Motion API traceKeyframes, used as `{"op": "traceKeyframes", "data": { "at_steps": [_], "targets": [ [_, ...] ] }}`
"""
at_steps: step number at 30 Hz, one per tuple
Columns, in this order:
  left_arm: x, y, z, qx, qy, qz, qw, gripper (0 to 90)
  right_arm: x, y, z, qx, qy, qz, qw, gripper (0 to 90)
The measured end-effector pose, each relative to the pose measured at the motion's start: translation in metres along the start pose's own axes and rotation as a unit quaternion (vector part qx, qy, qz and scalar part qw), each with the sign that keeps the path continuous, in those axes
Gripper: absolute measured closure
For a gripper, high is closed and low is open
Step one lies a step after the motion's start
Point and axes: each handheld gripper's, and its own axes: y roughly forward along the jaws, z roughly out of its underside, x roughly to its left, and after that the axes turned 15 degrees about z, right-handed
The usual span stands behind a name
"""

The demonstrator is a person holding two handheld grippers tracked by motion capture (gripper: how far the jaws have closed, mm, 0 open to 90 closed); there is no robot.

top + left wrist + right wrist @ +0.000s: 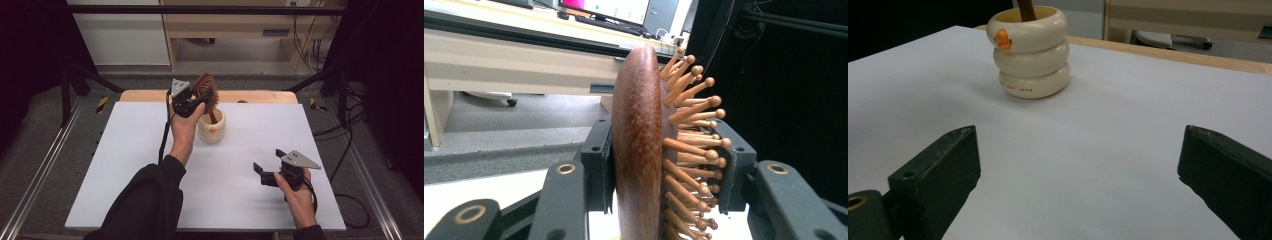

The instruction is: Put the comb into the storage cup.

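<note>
A: Near right first. Right tool (264, 172) parked low over the white surface (125, 165), jaws spread wide, gripping nothing. Pointed toward the far left, at the cup.

B: Confirmed from the right gripper view: bare surface between the two black jaws, cup (1029, 52) well beyond them, near the far edge. Cream-coloured, three stacked rings, small orange duck bill on the top ring. Brown handle poking up out of the mouth.

A: Farther off, left of centre: left tool (200, 97) held up above the cup (211, 127), clamped on the head of a wooden hairbrush (206, 90).

B: Same in the left gripper view. Jaws pressed on either side of the brush head (639, 145), one against the smooth dark back, the other against the tips of the round-tipped pegs. Firm hold, by the look of it.

A: Long axis of the brush?

B: Close to upright, leaning a little. Head on top in the tool, handle running down into the cup. Cannot tell whether the handle end rests on the cup bottom or hangs free.

A: So the deciding relation: cup straight below the left tool, brush axis lined up with the cup mouth. Probably either lowering to seat the brush or lifting it clear along that same line.

B: Left hand far closer to both things. Right hand well apart, likely idle unless needed to steady the cup.
</note>
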Motion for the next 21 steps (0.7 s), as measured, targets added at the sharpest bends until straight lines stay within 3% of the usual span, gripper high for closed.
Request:
{"op": "traceKeyframes", "data": {
  "at_steps": [21],
  "targets": [
    [-0.0002, 0.0025, 0.0072, 0.006, 0.0, 0.002, 1.0, 51.6, 0.0009, 0.0007, 0.0005, 0.001, -0.002, -0.001, 1.0, 4.1]
  ]
}}
